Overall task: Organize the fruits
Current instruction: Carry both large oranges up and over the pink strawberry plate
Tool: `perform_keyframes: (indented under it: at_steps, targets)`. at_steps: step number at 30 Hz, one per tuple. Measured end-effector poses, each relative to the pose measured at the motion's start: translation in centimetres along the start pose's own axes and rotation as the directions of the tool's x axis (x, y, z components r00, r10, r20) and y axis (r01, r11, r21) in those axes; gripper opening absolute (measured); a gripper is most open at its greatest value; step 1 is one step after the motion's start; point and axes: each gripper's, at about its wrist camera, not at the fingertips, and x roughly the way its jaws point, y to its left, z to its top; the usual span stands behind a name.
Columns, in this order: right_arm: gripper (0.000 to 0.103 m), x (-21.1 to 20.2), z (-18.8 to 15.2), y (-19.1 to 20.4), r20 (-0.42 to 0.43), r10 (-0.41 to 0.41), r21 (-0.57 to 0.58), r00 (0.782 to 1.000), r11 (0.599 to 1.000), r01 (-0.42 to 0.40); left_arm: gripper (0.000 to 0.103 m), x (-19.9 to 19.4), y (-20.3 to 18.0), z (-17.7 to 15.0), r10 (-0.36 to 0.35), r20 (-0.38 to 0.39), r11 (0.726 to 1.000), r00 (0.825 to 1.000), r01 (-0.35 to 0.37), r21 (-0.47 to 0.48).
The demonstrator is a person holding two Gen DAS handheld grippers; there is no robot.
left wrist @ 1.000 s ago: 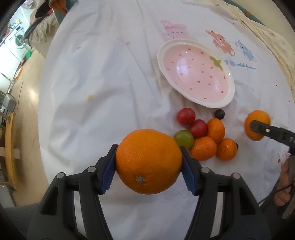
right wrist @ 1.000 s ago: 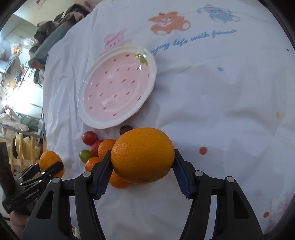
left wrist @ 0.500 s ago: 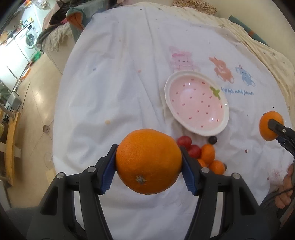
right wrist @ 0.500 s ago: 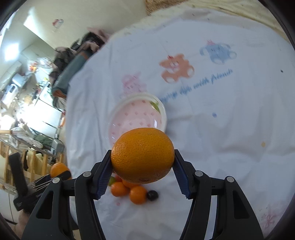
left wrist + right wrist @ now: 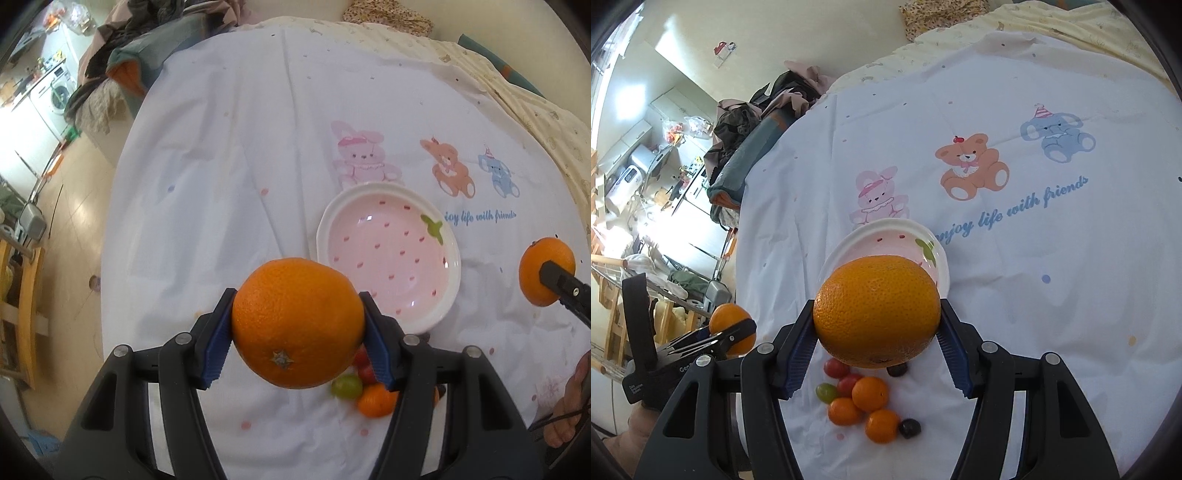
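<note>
Each gripper is closed on an orange and held high above the plate (image 5: 388,317): the left gripper (image 5: 298,332) pinches the left orange (image 5: 297,323), the right gripper (image 5: 877,319) the right orange (image 5: 877,312). The plate lies empty; small fruits (image 5: 866,400) sit just beside its near rim. Lower each orange to the plate's middle, one at a time, and release only near the bottom, since round fruit probably rolls.

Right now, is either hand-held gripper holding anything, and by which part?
Both. The left hand-held gripper clamps an orange across its sides, stem scar facing the camera. The right hand-held gripper clamps another orange across its sides.
</note>
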Motion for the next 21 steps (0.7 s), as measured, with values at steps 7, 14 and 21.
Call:
perform_keyframes:
  at_steps: [7, 14, 21]
  targets:
    - [0.064, 2.7, 1.4, -0.3, -0.039, -0.005, 0.002, 0.999, 1.0, 0.005, 0.06, 2.4, -0.8, 2.2, -0.011, 0.001, 1.0, 1.0, 0.011, 0.017]
    - [0.064, 5.6, 3.3, -0.5, -0.062, -0.021, -0.025, 0.998, 1.0, 0.019, 0.06, 4.9, -2.7, 4.5, -0.032, -0.011, 0.998, 0.999, 0.032, 0.062]
    - [0.064, 8.3, 5.1, -1.0, -0.08, -0.01, -0.026, 0.997, 1.0, 0.008, 0.06, 7.4, -3.9, 6.4, -0.054, -0.017, 0.994, 0.998, 0.055, 0.097]
